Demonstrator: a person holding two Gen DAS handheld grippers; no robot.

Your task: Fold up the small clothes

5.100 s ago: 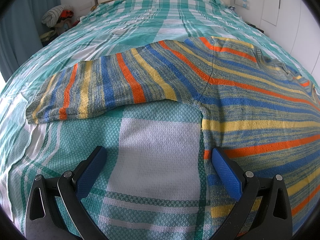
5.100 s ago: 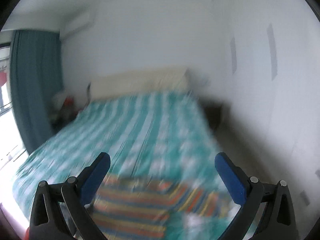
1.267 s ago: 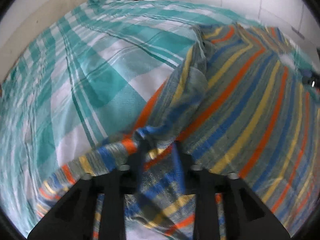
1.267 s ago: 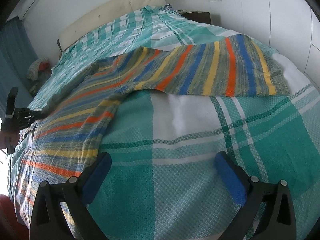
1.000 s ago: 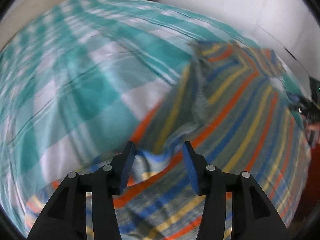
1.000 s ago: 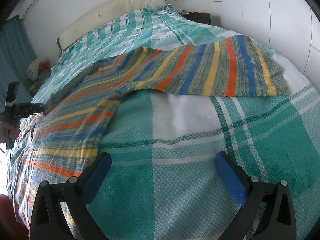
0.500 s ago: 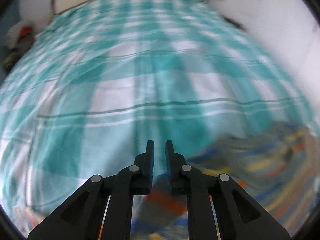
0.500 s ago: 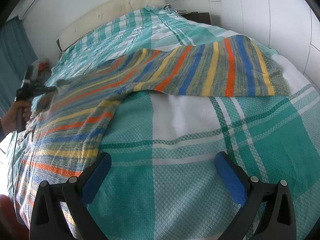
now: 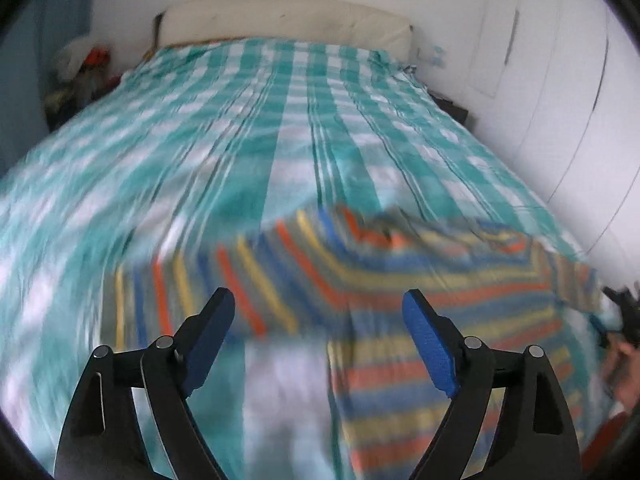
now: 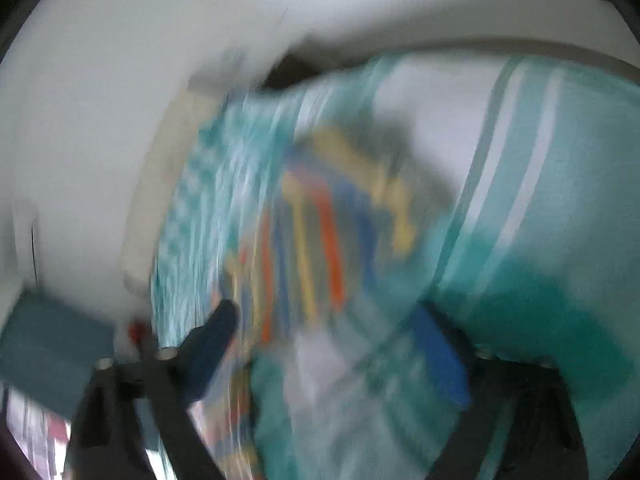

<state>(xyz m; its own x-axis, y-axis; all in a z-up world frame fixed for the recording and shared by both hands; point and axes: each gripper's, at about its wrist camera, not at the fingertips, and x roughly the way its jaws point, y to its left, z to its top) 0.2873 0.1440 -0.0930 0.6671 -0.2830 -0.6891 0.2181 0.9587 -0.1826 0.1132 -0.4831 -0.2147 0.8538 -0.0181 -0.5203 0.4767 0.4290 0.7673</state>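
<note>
Striped knit sweater (image 9: 400, 280): spread on the checked bedspread (image 9: 240, 160), at the end far from the headboard (image 9: 280, 20). Left hand-held gripper (image 9: 316, 320): closed a half-second ago, now released, jaws wide, empty. Right hand-held gripper (image 10: 332, 344): agape, swinging, blurred. Sleeve fold undone; fresh grasp needed.

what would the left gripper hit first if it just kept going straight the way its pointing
Most likely the striped sweater lying on the checked bedspread. The open left gripper points down at the sweater's sleeve and body, and nothing shows in between. The picture is blurred, so depth is uncertain.
</note>
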